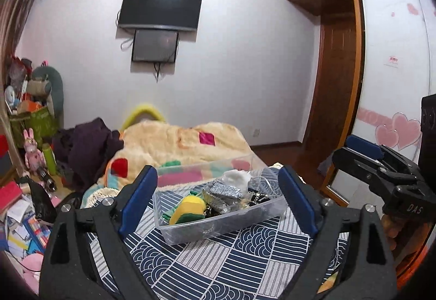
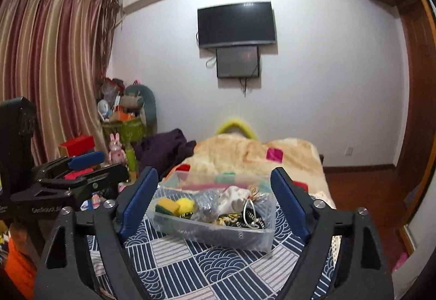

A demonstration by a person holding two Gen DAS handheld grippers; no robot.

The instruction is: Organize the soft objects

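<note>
Upper centre of my view: black TV (image 2: 236, 24) on the wall, a smaller screen (image 2: 237, 61) just beneath. Striped curtains (image 2: 49, 60) filled the left. Wooden wardrobe (image 1: 338, 55) stood at right; purple clothing (image 1: 87, 147) lay mid-left.

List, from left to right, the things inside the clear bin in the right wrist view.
yellow-green sponge → yellow pompom → silver scrubber → white plush piece → looped white cord, all in the clear bin.

Legible: "DAS" in pale letters on right gripper (image 1: 362, 153) body, 4 o'clock in left wrist view. Other markings, wardrobe sticker (image 1: 393, 60) included, too blurred to read.
</note>
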